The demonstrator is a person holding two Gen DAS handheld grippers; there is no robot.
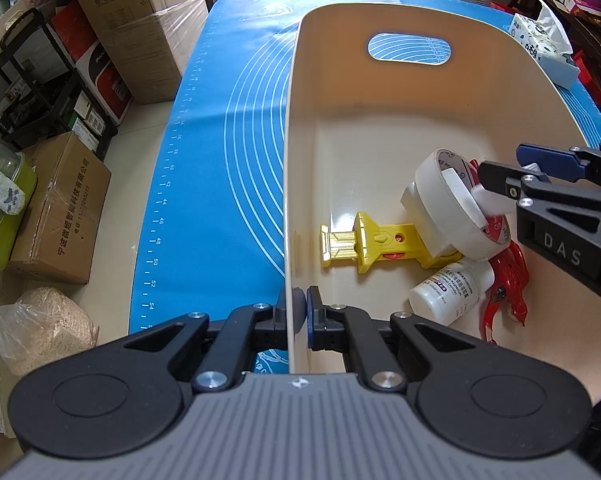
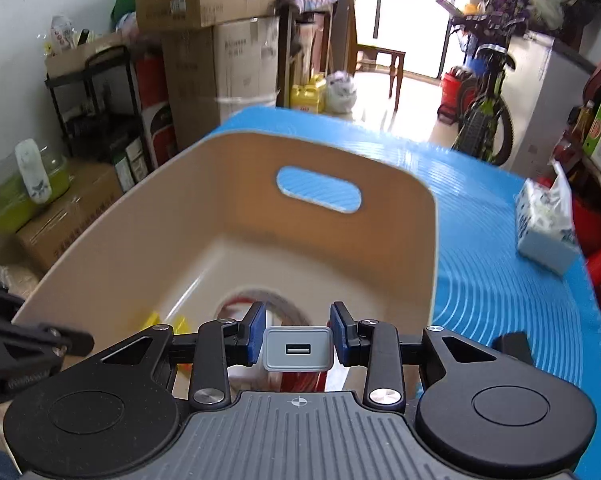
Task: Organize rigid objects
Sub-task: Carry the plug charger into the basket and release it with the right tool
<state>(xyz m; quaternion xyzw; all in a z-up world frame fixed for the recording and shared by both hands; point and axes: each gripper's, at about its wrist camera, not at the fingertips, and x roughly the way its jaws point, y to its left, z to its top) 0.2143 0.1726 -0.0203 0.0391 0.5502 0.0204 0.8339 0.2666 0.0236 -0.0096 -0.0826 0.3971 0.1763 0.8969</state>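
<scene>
A cream plastic bin (image 1: 300, 128) stands on the blue mat (image 1: 220, 128). My left gripper (image 1: 298, 310) is shut on the bin's near left wall. Inside lie a yellow toy tool (image 1: 370, 244), a roll of white tape (image 1: 448, 208), a white pill bottle (image 1: 448, 290) and a red plastic piece (image 1: 508, 280). My right gripper (image 2: 298, 332) hangs over the bin (image 2: 120, 248) with a white USB charger (image 2: 298, 349) between its pads, which stand slightly apart from it. In the left wrist view the right gripper (image 1: 512, 170) sits above the tape roll.
A tissue pack (image 2: 546, 228) lies on the mat (image 2: 500, 280) to the right of the bin. Cardboard boxes (image 1: 60, 208), a black shelf (image 1: 32, 92) and a green container (image 1: 0, 208) stand on the floor left of the table.
</scene>
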